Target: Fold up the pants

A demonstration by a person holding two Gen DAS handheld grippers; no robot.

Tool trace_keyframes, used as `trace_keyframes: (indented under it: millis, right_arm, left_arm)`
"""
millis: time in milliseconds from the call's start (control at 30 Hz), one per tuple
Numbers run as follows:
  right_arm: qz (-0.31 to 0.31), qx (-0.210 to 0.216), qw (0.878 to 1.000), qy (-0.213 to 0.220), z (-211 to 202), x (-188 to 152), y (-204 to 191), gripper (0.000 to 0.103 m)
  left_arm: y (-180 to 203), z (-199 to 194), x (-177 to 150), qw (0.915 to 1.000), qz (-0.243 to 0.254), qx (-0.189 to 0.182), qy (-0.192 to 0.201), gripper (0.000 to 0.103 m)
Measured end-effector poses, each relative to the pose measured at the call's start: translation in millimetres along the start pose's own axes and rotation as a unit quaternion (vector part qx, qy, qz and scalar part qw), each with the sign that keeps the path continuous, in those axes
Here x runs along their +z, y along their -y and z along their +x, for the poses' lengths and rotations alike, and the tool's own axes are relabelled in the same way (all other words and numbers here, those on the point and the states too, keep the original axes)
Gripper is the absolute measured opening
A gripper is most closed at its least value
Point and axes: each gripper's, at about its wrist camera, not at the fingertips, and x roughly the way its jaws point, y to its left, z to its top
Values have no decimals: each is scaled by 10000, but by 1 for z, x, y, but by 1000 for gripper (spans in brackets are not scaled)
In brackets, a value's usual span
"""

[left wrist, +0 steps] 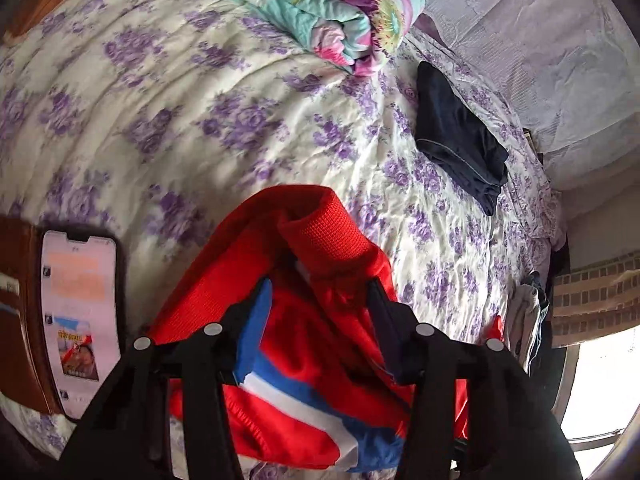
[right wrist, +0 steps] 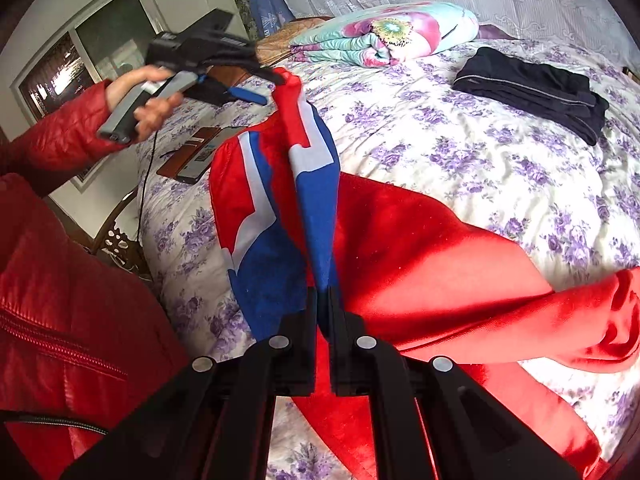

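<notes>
The red pants [right wrist: 420, 240] with blue and white side panels lie on the flowered bed sheet [right wrist: 460, 152], partly lifted. My right gripper [right wrist: 323, 292] is shut on the blue edge of the pants. My left gripper [left wrist: 320, 284] has its fingers wide apart with red pants fabric [left wrist: 312, 236] bunched between them. In the right wrist view the left gripper's tip [right wrist: 286, 78] touches the raised waist end of the pants; whether it pinches the cloth is not clear.
Folded dark pants [right wrist: 532, 88] lie at the far right of the bed [left wrist: 460, 140]. A folded flowered quilt [right wrist: 384, 34] lies at the head. A phone in a brown case [left wrist: 80, 320] lies on the left of the bed. A window is behind.
</notes>
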Motion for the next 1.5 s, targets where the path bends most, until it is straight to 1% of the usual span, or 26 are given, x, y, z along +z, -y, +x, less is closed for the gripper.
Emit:
trace_keyframes:
  millis: [167,200,300,333,367,433,500,567,600,633,667,700,733,767,800,867,1000,1100,1133,1167,1200,1233,1333,1367,1400,1500]
  right_arm:
    - [77,478,9987,-180,2,-5,1,5]
    - [119,590,9979,-233,3,-7,1,5]
    - [150,744,9963,-401,7,-12,-1,5]
    - [143,756,9960,-451,9,-13,-2,5]
    - [148,768,9957,-486,11,-14,-2,5]
    - [139,774,9955,-535,13,-13,-3,5]
    - [88,739,9956,-571,14,-12,-6,5]
    - [84,701,9958,-582,14,-12,-7,5]
    - [87,679,9960,-573,13,-12,-8,5]
    - [100,658,9962,-559,13,-13,-9,5]
    - [121,636,9964,-540,11,-13,-10,5]
    - [143,616,9966,-520,11,-14,-9,5]
    - [164,593,9968,-506,10,-14,-9,5]
    - [180,572,9970,-499,10,-15,-10,5]
    - [188,551,9970,-501,9,-15,-10,5]
    - [228,538,9969,-520,8,-16,-9,5]
    - [337,636,9954,-639,6,-23,-8,5]
    - [588,861,9916,-760,11,-32,-6,5]
    - [704,940,9892,-872,18,-36,-4,6]
    - [815,988,9865,-1024,27,-40,-1,6]
    - [852,953,9856,-1109,33,-44,0,8]
    - [884,940,9849,-1157,39,-47,2,9]
    - [1032,1021,9824,-1174,39,-46,8,9]
    - [995,1001,9831,-1166,35,-44,7,9]
    - [958,1000,9841,-1112,28,-41,7,12]
    - [1071,1075,9864,-625,-8,-33,11,12]
  left_arm:
    - [-56,-16,-53,9971,-748,70,-82,44]
    - [-66,-17,-60,9957,-926,-9,-89,44]
    - [-91,-22,-88,9852,-1558,-714,-57,44]
    - [-92,-21,-93,9827,-1637,-867,-42,46]
    - [-91,-20,-94,9816,-1660,-941,-7,57]
    - [-83,-21,-90,9809,-1645,-1032,137,73]
    - [-69,-26,-78,9801,-1533,-1211,362,85]
    - [-56,-28,-65,9859,-1314,-862,581,97]
    - [-52,-24,-56,9886,-1253,-558,620,97]
    - [-52,-16,-48,9887,-1310,-467,553,97]
    - [-54,-7,-42,9863,-1443,-647,469,96]
    - [-57,-1,-37,9836,-1533,-860,404,94]
    - [-57,3,-33,9826,-1547,-944,412,90]
    - [-55,5,-30,9838,-1475,-912,463,64]
    - [-53,5,-27,9862,-1307,-896,476,29]
    - [-54,1,-28,9880,-1121,-962,444,29]
    - [-69,-28,-54,9912,-919,-867,385,28]
    - [-93,-28,-78,9934,-979,-586,106,28]
    - [-102,-20,-85,9934,-1037,-481,-15,29]
    - [-109,-14,-89,9930,-1107,-409,-73,40]
    - [-112,-10,-92,9922,-1184,-377,-51,45]
    - [-111,-11,-92,9922,-1184,-382,-4,46]
    - [-96,-28,-87,9972,-752,3,58,65]
    - [-92,-41,-86,9976,-609,210,240,78]
    - [-90,-55,-85,9968,-507,369,492,86]
    - [-85,-91,-80,9930,-381,351,1065,87]
